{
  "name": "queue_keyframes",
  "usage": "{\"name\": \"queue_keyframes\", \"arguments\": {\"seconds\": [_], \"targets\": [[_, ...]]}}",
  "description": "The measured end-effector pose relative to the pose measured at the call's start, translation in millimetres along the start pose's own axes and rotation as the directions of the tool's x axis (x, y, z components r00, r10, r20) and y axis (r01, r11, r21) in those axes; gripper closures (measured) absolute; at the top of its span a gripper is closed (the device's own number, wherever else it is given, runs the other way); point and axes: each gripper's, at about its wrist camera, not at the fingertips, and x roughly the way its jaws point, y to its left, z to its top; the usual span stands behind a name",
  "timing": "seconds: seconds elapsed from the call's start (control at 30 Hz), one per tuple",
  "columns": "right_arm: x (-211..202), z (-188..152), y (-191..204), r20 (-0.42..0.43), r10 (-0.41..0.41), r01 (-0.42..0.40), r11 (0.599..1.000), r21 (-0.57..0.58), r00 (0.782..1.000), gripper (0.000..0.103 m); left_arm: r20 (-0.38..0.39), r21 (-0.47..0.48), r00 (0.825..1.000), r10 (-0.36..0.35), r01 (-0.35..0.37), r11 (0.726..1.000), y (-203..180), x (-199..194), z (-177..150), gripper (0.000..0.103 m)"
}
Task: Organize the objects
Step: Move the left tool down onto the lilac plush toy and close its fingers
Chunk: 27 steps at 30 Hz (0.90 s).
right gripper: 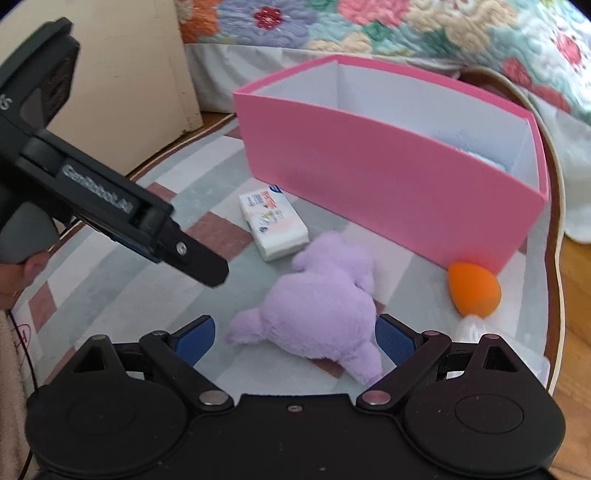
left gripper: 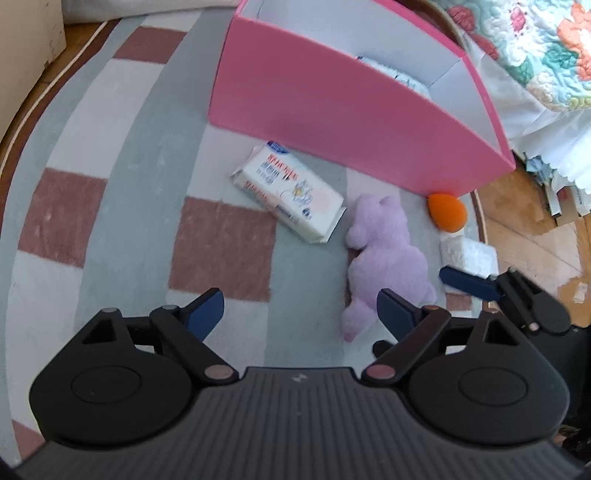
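A purple plush toy [left gripper: 388, 258] lies face down on the checked rug [left gripper: 129, 221]. My right gripper [right gripper: 295, 339] is open, and the plush toy [right gripper: 325, 310] lies between its blue pads without being squeezed. My left gripper [left gripper: 301, 314] hangs open over bare rug just left of the toy, holding nothing. A white tissue pack [left gripper: 291, 192] lies in front of the pink box [left gripper: 332, 122]. An orange egg-shaped sponge [left gripper: 447, 212] rests at the box's near corner. In the right wrist view, a black finger [right gripper: 201, 264] of my left gripper reaches in from the left.
A pale blue and white item [left gripper: 391, 72] lies inside the box. A white lump [left gripper: 467, 254] sits at the rug's right edge, beside wooden floor [left gripper: 517, 229]. A floral quilt [right gripper: 369, 26] hangs behind the box, and a cream cabinet [right gripper: 129, 74] stands at the left.
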Motion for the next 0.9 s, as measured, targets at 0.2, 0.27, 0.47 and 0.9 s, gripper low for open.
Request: {"name": "queue_keyframes", "arguments": {"seconds": [0.2, 0.27, 0.47, 0.9], "targets": [[11.3, -9.5, 1.4, -0.019, -0.023, 0.023, 1.000, -0.006, 1.000, 0.007, 0.024, 0.050, 0.997, -0.072, 0.071, 0.996, -11.3, 4.7, -0.4, 0.027], [11.6, -11.8, 3.1, -0.017, -0.015, 0.015, 1.000, -0.006, 1.000, 0.007, 0.022, 0.048, 0.995, -0.095, 0.094, 0.994, -11.9, 7.4, 0.2, 0.038], [13.3, -14.2, 0.8, 0.006, -0.016, 0.016, 0.999, 0.032, 1.000, 0.007, 0.011, 0.031, 0.987, -0.163, 0.163, 0.986, -14.8, 21.8, -0.3, 0.058], [14.7, -21.0, -6.4, 0.038, -0.056, 0.051, 0.992, 0.112, 0.998, 0.034, 0.046, -0.032, 0.985, -0.164, 0.165, 0.986, -21.3, 34.0, -8.6, 0.079]]}}
